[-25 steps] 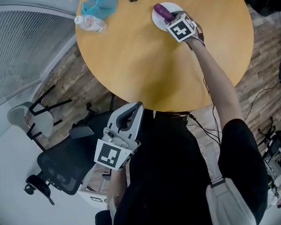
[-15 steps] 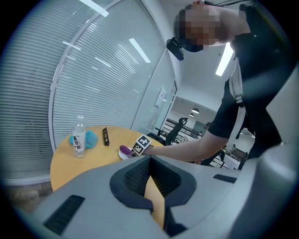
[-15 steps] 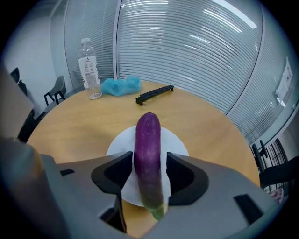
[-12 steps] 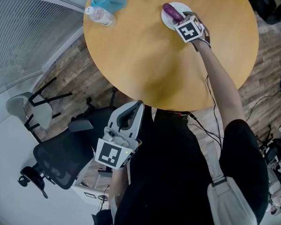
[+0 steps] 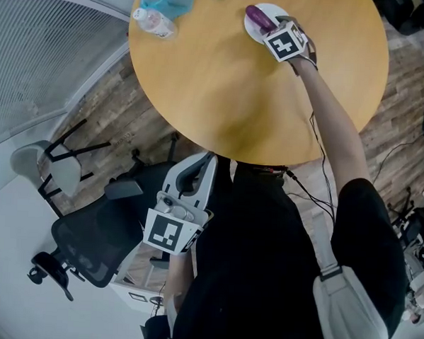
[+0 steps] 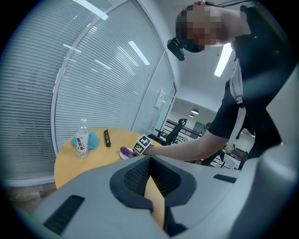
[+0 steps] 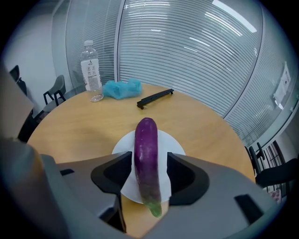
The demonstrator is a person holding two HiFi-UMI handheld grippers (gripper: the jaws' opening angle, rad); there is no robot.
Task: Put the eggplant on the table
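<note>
Checking in from the remote station. Right tool (image 7: 149, 161) is reached out over the round wooden surface (image 5: 224, 81) with its jaws spread wide. The eggplant (image 7: 145, 140) sits lengthwise in the gap between them, but it isn't pinched. From the right gripper view there's daylight on the right side of it, and the left jaw is only just beside it.

The eggplant is lying on a small white plate (image 7: 124, 144) near the far edge of the surface. Its purple end points away from the tool and its green stem end hangs just over the plate's near rim. So it's on the plate, not on the bare wood.

Further back there's a water bottle (image 7: 91, 70) standing upright. A crumpled blue cloth (image 7: 121, 88) is just beside it, and a slim black bar (image 7: 155, 98) lies flat to the right of that.

Left tool (image 5: 196, 173) is off the surface, held in close to the body above a black office chair (image 5: 95, 244). Its jaws are pressed together with nothing in them.
</note>
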